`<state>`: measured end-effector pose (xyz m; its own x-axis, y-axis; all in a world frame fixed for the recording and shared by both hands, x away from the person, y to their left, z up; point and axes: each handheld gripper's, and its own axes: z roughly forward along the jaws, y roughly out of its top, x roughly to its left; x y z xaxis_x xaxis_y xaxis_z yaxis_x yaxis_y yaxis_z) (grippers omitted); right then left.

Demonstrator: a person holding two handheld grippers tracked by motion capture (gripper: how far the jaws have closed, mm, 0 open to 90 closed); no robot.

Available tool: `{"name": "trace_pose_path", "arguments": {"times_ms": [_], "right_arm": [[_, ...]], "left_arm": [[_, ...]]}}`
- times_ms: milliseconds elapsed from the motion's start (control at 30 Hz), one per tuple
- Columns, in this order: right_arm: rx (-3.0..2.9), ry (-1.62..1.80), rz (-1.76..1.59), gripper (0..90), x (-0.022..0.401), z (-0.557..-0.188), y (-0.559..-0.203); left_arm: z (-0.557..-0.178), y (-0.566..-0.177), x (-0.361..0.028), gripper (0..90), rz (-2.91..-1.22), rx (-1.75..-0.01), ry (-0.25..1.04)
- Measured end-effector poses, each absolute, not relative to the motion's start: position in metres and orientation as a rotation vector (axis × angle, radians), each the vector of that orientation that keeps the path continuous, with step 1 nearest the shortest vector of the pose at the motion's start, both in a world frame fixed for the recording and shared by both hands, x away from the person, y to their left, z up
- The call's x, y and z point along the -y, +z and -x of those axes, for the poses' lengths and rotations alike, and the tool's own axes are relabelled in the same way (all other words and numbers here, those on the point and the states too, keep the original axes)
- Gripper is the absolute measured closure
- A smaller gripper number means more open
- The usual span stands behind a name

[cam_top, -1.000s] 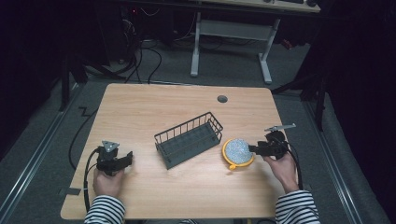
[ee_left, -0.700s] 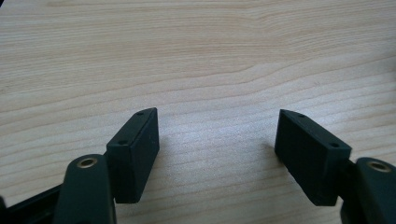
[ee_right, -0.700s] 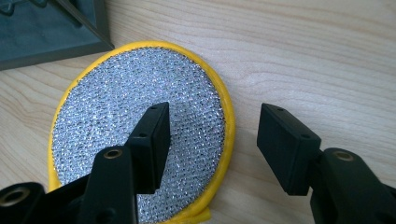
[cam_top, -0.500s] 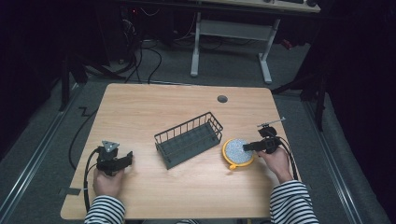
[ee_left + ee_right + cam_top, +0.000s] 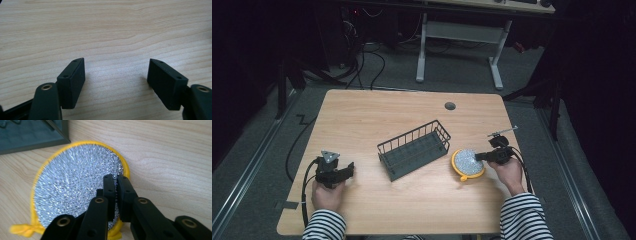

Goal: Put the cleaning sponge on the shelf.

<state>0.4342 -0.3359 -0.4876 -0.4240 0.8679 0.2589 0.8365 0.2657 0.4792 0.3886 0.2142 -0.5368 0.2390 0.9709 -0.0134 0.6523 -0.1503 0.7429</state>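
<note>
A round silver scouring pad [image 5: 467, 160] with a yellow rim lies flat on the wooden table [image 5: 377, 110], right of a dark wire basket [image 5: 413, 149]. My right gripper [image 5: 480, 157] reaches it from the right. In the right gripper view its jaws have just been closing and now pinch the pad [image 5: 75, 182] at its near rim; the right gripper [image 5: 115, 178] is shut on it. My left gripper [image 5: 346, 171] rests at the table's left front. In the left gripper view, the left gripper [image 5: 116, 68] stands open over bare wood, nothing between its fingers.
The basket [image 5: 25, 132] sits slantwise at the table's middle, a short way from the pad. A round cable hole [image 5: 450, 106] lies near the far edge. Beyond the table stand a white desk frame [image 5: 459, 45] and floor cables.
My right gripper moved left and down onto the pad's right edge, and its jaws went from open to shut on the rim. The left gripper stayed put.
</note>
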Motion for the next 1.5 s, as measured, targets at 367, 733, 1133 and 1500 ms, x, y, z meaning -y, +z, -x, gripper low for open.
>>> {"name": "trace_pose_path", "arguments": {"times_ms": [367, 733, 1133, 1500], "right_arm": [[-2.388, 0.968, -1.571, 87.9, 0.349, -0.418, -0.460], [-2.359, 1.093, -1.473, 87.9, 0.346, -0.407, -0.427], [-2.366, 1.178, -1.352, 87.9, 0.323, -0.417, -0.387], [-2.356, 1.237, -1.289, 87.9, 0.282, -0.445, -0.368]], "left_arm": [[-0.389, -0.537, -0.214, 30.9, -1.882, -1.484, 0.645], [-0.389, -0.537, -0.214, 29.9, -1.888, -1.479, 0.641], [-0.389, -0.537, -0.214, 29.7, -1.888, -1.478, 0.639], [-0.389, -0.537, -0.214, 29.4, -1.889, -1.477, 0.639]]}}
